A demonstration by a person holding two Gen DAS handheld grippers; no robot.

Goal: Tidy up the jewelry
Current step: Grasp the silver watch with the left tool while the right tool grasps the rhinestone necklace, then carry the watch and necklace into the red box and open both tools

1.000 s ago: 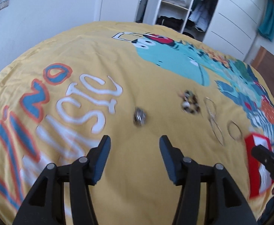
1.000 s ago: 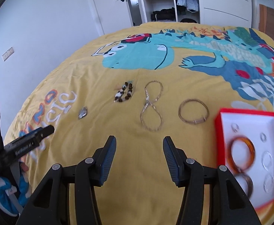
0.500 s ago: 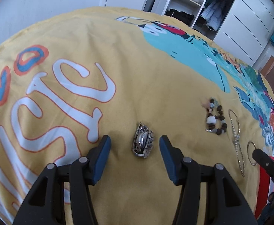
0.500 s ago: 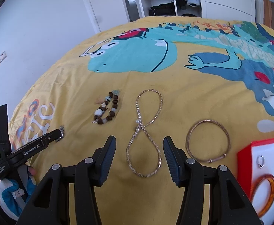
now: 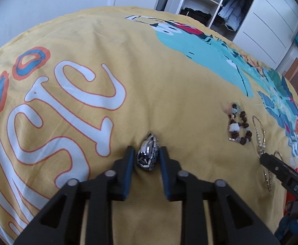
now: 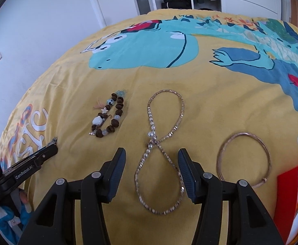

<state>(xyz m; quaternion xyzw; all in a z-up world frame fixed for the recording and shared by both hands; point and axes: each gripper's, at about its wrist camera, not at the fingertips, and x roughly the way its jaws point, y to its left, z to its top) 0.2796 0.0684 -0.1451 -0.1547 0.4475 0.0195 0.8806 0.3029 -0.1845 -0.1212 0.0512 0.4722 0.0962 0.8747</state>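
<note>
On the yellow bed cover (image 5: 169,81), my left hand-held gripper (image 5: 145,159) is closing around the metal watch (image 5: 147,156), pads probably touching it. My right hand-held gripper (image 6: 152,163) is hovering half-open, straddling the chain necklace (image 6: 161,149), gripping nothing.

Yellow dinosaur-print bedspread (image 6: 210,106), silver watch (image 5: 147,155), brown-and-white beaded bracelet (image 6: 108,115)

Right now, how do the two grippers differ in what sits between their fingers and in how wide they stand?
The left gripper has its jaws closing tight around a small silver metal piece, while the right gripper stands wider, straddling the lower loop of a figure-eight chain without pressing it. The left gripper's piece is compact and bunched; the right gripper's chain lies spread out. Both point down at the yellow bedspread.
</note>
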